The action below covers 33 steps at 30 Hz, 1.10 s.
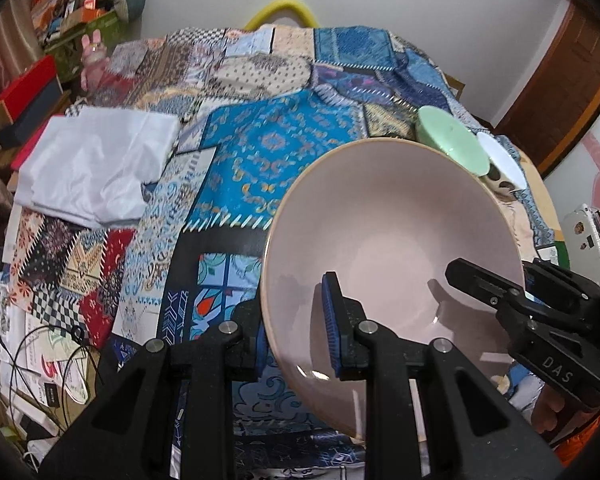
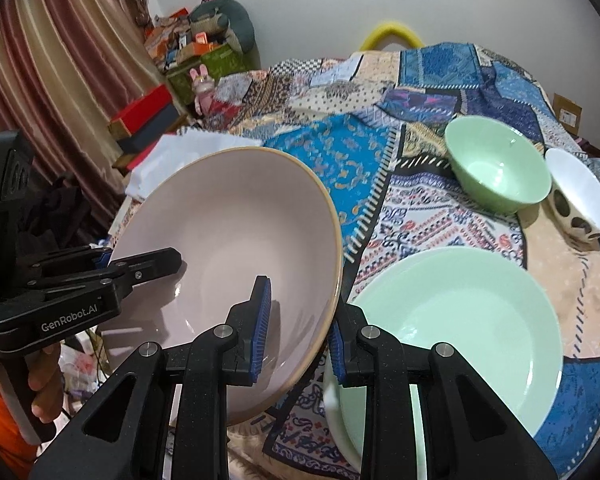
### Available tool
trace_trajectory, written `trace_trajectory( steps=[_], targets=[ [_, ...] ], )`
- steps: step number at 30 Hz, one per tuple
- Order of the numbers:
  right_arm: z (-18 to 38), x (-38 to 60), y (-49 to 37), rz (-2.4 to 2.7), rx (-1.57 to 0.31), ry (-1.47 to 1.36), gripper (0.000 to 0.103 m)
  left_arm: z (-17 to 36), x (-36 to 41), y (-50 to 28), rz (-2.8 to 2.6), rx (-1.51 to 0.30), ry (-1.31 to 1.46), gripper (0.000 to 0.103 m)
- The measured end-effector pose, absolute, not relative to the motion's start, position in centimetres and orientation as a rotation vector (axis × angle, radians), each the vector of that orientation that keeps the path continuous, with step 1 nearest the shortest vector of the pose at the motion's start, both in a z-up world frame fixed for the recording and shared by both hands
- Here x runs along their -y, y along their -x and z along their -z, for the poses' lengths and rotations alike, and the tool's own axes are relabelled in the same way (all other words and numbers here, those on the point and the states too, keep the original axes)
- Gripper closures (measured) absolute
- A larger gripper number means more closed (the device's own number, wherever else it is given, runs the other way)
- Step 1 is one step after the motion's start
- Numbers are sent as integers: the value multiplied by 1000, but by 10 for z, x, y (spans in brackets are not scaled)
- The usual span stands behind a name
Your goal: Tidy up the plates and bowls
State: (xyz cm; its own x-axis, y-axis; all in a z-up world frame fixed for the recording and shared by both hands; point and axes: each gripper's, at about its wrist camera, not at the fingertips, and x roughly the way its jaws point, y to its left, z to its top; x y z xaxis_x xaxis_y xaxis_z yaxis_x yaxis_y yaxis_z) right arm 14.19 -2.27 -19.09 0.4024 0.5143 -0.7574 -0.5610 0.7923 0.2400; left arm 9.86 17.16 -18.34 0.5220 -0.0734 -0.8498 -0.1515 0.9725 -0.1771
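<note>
Both grippers were angled steeply down, jaws nearly closed. Left gripper (image 1: 298, 328) clamped the pink bowl (image 1: 392, 216) rim, one pad inside, one outside. Right gripper (image 2: 298, 340) pinched the opposite rim the same way. A hand (image 2: 46, 380) wrapped the left gripper's handle.

A patchwork-covered table (image 2: 440, 216) bears a green bowl (image 2: 496, 164), spotted bowl (image 2: 580, 196), green plate (image 2: 460, 332) and white cloth (image 1: 96, 164).
</note>
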Motion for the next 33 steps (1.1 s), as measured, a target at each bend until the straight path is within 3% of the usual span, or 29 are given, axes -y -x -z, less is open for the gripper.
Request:
trace_trajectory(
  steps=[16,33],
  targets=[
    [233,-4,-158,-694,-1058,119,79,242,-196,-113,-63,-1139,303,80],
    [233,-3,-165,-664,-1046,146,76,243,-196,-115,-79,-1136,288,80]
  ],
)
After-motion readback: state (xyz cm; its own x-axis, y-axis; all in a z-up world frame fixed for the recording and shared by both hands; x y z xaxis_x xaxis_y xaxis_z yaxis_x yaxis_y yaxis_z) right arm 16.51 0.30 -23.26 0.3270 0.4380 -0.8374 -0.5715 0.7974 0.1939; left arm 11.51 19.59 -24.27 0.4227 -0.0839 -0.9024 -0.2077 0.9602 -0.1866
